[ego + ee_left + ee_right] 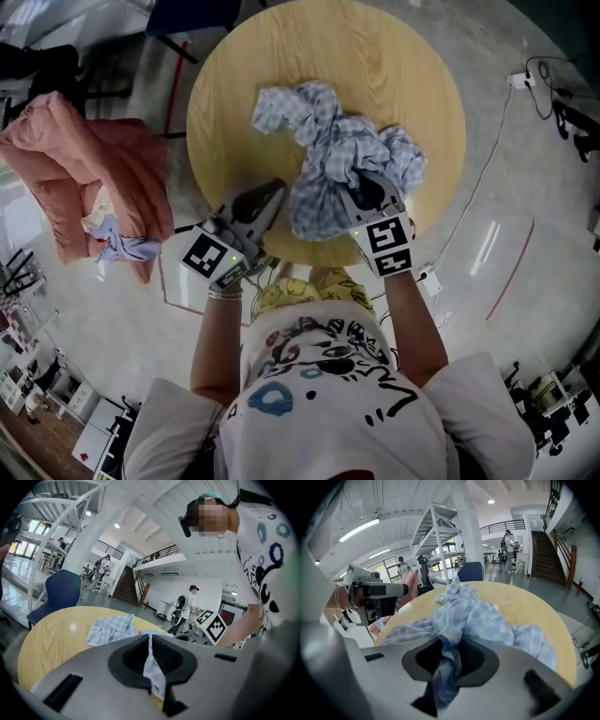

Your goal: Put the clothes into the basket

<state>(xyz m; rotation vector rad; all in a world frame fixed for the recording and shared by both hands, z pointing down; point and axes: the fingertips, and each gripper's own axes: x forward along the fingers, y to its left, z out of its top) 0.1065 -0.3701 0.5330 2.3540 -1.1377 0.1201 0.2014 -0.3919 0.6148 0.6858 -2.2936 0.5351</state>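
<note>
A crumpled blue-and-white checked garment (328, 150) lies on the round wooden table (234, 84). At the garment's near left edge my left gripper (272, 194) is shut on it; in the left gripper view a thin strip of checked cloth (153, 667) is pinched between the jaws of the left gripper (152, 660). My right gripper (367, 194) sits on the near right of the heap. It is shut on a thick fold of the garment (459, 616), which runs down between the jaws of the right gripper (449, 654). A pink fabric basket (80, 159) stands on the floor to the left.
A bluish cloth (127, 247) lies at the pink basket's lower edge. A blue chair (202, 19) stands beyond the table. Cables and a power strip (520, 80) lie on the floor at the right. People (190, 603) stand far off in the hall.
</note>
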